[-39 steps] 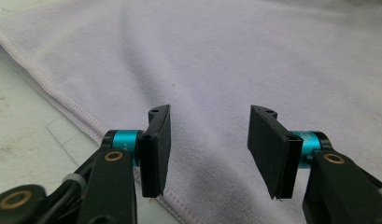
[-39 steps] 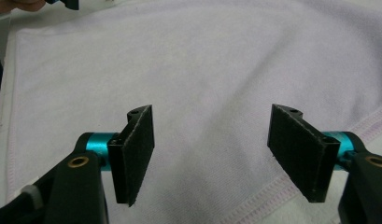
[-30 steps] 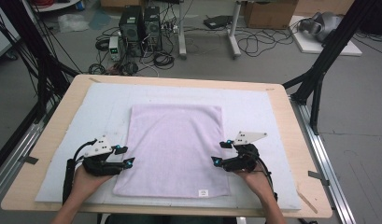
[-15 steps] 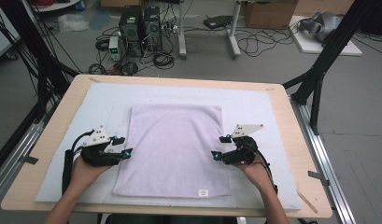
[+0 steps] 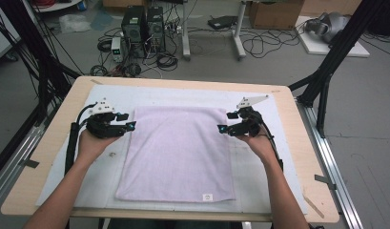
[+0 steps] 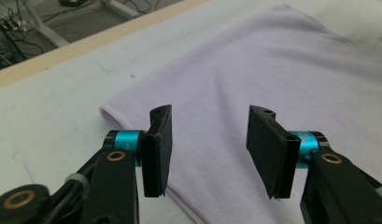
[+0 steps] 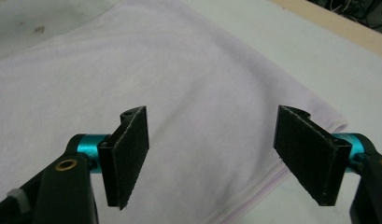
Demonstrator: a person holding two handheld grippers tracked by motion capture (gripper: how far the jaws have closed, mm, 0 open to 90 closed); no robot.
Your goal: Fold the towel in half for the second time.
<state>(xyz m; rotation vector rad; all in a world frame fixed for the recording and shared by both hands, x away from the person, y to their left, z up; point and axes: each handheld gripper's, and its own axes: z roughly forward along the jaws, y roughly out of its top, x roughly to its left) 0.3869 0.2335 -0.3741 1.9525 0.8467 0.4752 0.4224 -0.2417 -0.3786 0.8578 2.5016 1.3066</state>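
Item: folded lilac towel (image 5: pixel 178 152), lying flat on the white mat (image 5: pixel 278 157) that covers the wooden table (image 5: pixel 59 138). It sits midway between the two hands, its near hem bearing a small white label (image 5: pixel 207 196) — a detail the high view gives and neither gripper view reaches.

Item: left gripper (image 5: pixel 129 127), held in the person's left hand (image 5: pixel 90 143) beside the towel's far left corner. From above its jaws are too small to judge. The left gripper view settles it: the black pads (image 6: pixel 159 149) stand apart above the cloth near its rounded corner, nothing between them but air and the towel below. These jaws have just been closing a little, yet no fabric is pinched.

Item: right gripper (image 5: pixel 223 129), in the right hand (image 5: pixel 259 145), at the towel's far right edge. The right gripper view shows its jaws spread wide, pads (image 7: pixel 128 158) clear of the cloth, and the layered folded edge of the towel passing beneath the right-hand pad — layering the high view flattens out.

Surroundings, seen from above: grey floor with computer towers (image 5: pixel 142 24), tangled cables (image 5: pixel 259 43) and black frame struts (image 5: pixel 328 71) beyond the table's far side.
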